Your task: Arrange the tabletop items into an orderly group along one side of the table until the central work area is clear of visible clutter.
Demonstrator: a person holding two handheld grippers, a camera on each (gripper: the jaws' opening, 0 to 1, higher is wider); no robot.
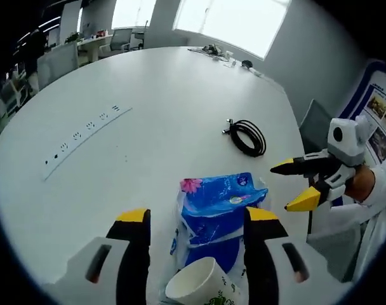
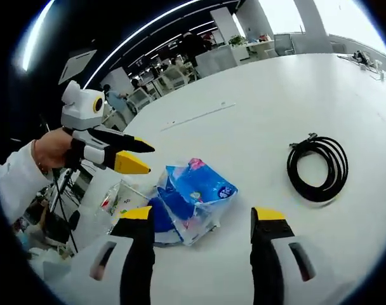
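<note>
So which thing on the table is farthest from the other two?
The black cable, coiled alone on bare table. The blue tissue pack and the paper cup sit side by side.

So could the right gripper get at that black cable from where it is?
Probably yes. The right gripper is open, and only bare table lies between it and the black cable; the blue packet sits off to the side.
</note>
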